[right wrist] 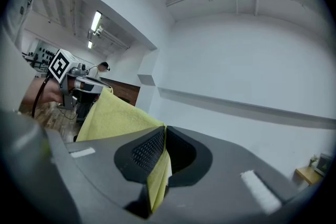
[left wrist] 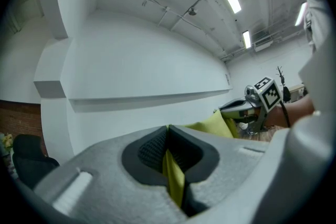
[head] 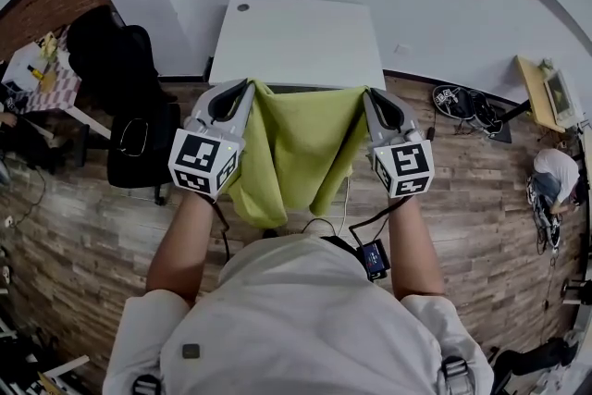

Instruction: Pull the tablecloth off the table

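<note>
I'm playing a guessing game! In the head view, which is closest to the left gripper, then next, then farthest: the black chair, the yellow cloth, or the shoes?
1. The yellow cloth, pinched in the left gripper itself.
2. The black chair, on the floor at its left.
3. The shoes, on the floor far right, beyond the right gripper.

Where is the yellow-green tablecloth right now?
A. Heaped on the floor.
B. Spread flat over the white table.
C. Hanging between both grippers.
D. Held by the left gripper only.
C: the left gripper and right gripper are each shut on an edge of the tablecloth, which hangs between them; the white table shows bare.
</note>
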Demonstrator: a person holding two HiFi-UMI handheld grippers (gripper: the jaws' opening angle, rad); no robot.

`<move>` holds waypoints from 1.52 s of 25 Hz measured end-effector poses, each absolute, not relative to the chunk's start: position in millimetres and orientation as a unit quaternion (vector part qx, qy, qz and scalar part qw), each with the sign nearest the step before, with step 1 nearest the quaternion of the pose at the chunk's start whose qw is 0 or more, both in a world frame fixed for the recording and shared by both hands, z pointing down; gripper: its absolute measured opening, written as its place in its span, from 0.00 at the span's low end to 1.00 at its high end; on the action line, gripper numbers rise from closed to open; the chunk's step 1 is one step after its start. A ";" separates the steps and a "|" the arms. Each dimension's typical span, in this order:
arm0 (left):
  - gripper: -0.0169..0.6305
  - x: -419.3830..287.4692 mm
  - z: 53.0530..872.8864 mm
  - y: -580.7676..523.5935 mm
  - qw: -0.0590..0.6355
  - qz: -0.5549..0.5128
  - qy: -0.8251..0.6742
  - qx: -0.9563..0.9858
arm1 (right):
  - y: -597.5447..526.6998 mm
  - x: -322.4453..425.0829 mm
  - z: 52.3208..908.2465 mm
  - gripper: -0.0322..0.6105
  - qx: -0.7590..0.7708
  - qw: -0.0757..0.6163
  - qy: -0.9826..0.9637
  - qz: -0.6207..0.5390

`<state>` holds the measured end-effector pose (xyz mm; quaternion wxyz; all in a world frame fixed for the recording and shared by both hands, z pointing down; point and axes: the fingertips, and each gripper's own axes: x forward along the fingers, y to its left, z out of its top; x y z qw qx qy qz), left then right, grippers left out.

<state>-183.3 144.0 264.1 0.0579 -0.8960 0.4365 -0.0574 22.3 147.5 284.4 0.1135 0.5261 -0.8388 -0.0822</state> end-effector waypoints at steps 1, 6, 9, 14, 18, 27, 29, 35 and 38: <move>0.04 -177.3 263.8 148.5 0.058 -0.057 0.438 -0.895 | 151.0 26.7 283.2 0.08 0.522 0.112 -0.841 -0.085; 0.04 -149.8 264.7 171.6 0.050 -0.045 0.459 -0.886 | 164.3 51.3 285.4 0.09 0.498 0.111 -0.856 -0.087; 0.04 -128.2 266.9 183.5 0.048 -0.042 0.471 -0.880 | 175.5 72.1 289.3 0.08 0.483 0.111 -0.864 -0.084; 0.04 -96.4 273.6 203.6 0.043 -0.036 0.486 -0.872 | 198.5 101.8 300.7 0.08 0.465 0.114 -0.874 -0.083; 0.04 -78.8 283.3 217.7 0.047 -0.041 0.484 -0.873 | 213.7 116.2 312.9 0.08 0.458 0.119 -0.877 -0.083; 0.04 -43.8 309.1 251.9 0.032 -0.046 0.479 -0.876 | 245.7 142.2 340.5 0.08 0.438 0.137 -0.886 -0.067; 0.04 -43.5 310.1 254.7 0.031 -0.047 0.480 -0.875 | 248.1 142.2 342.7 0.09 0.435 0.137 -0.888 -0.066; 0.04 -42.4 311.4 260.4 0.033 -0.046 0.482 -0.874 | 253.1 138.5 344.8 0.08 0.428 0.132 -0.891 -0.067; 0.04 -43.0 310.5 260.9 0.034 -0.047 0.484 -0.873 | 253.1 139.5 343.5 0.09 0.429 0.129 -0.892 -0.067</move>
